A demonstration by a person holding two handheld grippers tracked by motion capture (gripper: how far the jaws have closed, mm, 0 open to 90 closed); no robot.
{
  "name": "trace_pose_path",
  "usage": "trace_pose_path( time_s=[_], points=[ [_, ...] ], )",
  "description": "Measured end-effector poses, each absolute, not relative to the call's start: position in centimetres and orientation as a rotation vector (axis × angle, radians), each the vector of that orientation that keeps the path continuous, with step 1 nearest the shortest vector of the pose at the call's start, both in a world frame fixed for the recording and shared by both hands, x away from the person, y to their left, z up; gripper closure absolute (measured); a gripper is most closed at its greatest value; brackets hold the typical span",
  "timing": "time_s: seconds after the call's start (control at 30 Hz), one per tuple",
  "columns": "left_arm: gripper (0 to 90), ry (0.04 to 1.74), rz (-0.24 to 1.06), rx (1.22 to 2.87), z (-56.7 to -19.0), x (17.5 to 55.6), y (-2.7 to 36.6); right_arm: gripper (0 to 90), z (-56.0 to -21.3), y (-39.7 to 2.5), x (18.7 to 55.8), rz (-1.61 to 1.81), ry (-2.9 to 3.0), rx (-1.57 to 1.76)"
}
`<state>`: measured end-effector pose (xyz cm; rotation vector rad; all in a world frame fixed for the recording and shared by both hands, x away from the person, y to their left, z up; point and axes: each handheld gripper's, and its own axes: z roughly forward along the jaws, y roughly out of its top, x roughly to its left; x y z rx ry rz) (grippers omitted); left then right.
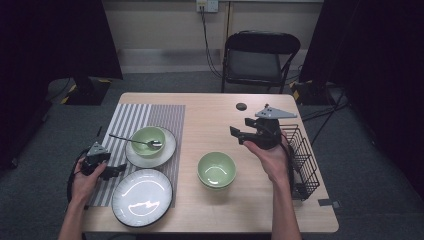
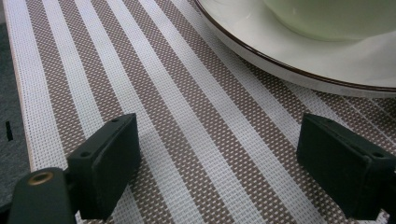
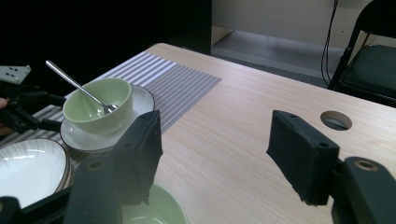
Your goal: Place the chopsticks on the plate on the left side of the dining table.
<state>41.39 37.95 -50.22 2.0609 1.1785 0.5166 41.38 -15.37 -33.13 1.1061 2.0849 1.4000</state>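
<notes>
My left gripper point(image 1: 119, 170) rests low at the left edge of the striped placemat point(image 1: 131, 120), open and empty; in the left gripper view its gripper point(image 2: 219, 163) has jaws wide apart over the mat point(image 2: 187, 121). Just beyond it lies a white plate point(image 1: 151, 147) carrying a green bowl point(image 1: 148, 139) with a spoon point(image 1: 132, 140) inside. A larger white plate point(image 1: 142, 196) sits at the front. My right gripper point(image 1: 238, 136) hovers open above the table, right of a second green bowl point(image 1: 216, 169). The right gripper view shows its gripper point(image 3: 219, 154) holding nothing.
A black wire rack point(image 1: 301, 159) stands at the table's right edge beside my right hand. A round cable hole point(image 1: 241, 106) lies near the far edge. A black folding chair point(image 1: 260, 57) stands behind the table.
</notes>
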Motion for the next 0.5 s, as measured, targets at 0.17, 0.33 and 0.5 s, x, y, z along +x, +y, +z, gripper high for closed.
trace_pose_path(
  time_s=[0.17, 0.33, 0.5],
  points=[
    [12.9, 1.179, 0.517, 2.061, -50.2, 41.4, 38.0, 38.1, -32.3, -16.2, 41.6, 1.413, 2.083, 1.106],
    [12.9, 1.18, 0.513, 2.058, -50.2, 41.4, 38.0, 36.8, -31.7, -17.2, 41.6, 1.426, 2.056, 1.117],
    [12.9, 1.179, 0.508, 2.057, -50.2, 41.4, 38.0, 36.8, -31.3, -18.2, 41.7, 1.416, 2.051, 1.134]
  ],
)
